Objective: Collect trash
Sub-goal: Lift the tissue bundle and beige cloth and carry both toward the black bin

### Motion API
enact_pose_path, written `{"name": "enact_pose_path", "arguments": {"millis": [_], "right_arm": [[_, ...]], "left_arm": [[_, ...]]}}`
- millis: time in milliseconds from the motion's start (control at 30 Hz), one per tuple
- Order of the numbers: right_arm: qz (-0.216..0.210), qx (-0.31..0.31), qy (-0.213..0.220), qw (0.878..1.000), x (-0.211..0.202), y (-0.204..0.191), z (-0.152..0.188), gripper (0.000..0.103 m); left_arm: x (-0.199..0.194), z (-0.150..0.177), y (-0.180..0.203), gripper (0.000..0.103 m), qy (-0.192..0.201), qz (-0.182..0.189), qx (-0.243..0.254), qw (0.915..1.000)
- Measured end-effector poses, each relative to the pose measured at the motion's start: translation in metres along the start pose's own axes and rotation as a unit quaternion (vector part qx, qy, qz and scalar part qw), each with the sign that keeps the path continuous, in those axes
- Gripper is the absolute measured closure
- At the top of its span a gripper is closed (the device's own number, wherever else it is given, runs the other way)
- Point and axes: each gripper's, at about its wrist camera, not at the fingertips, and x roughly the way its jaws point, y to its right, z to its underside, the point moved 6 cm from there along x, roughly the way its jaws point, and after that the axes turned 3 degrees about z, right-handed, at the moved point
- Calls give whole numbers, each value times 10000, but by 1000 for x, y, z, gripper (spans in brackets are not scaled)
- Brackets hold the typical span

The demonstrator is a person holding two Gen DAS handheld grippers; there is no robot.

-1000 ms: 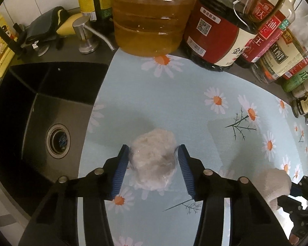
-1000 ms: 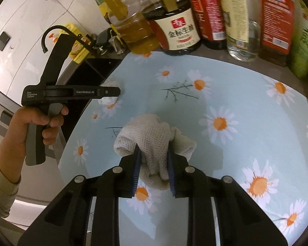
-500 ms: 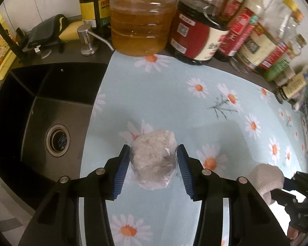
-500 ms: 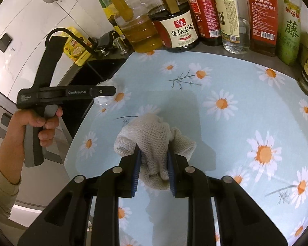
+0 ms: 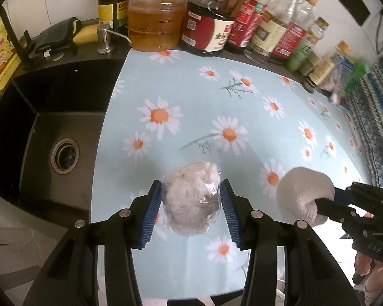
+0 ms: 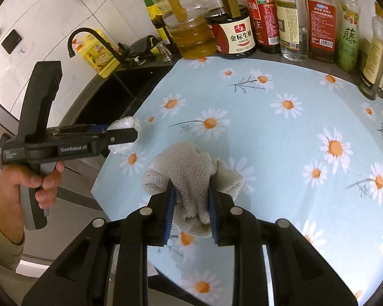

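My left gripper [image 5: 191, 191] is shut on a crumpled wad of clear plastic wrap [image 5: 191, 199] and holds it above the daisy-print mat [image 5: 217, 97]. The wad also shows in the right wrist view [image 6: 123, 127], held by the left gripper [image 6: 130, 135]. My right gripper [image 6: 191, 193] is shut on a beige woven cloth [image 6: 189, 168] that droops between its fingers, above the mat [image 6: 280, 132]. The cloth also shows at the right of the left wrist view [image 5: 303, 193], held by the right gripper [image 5: 319, 201].
A black sink [image 5: 51, 127] with a drain lies left of the mat. A row of oil and sauce bottles [image 5: 217, 30] lines the back wall. A soap pump [image 5: 104, 38] and yellow detergent [image 6: 97, 53] stand by the black tap [image 6: 89, 33].
Both grippers have drawn back and up from the mat toward the front edge, each still holding its item. The bottles look farther away.
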Motion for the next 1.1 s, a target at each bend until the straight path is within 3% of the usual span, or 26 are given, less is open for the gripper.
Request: {"name": "enact_pose_path", "arguments": {"millis": [667,1100], "right_arm": [[215,210,11,9995,-19,-62,75,78],[162,341,-363,9986,-4,-93,131,77]], "left_arm": [[-36,94,4,58,-160,560,369,9976],[-37,154,4,58,-527,808,525,9939]]}}
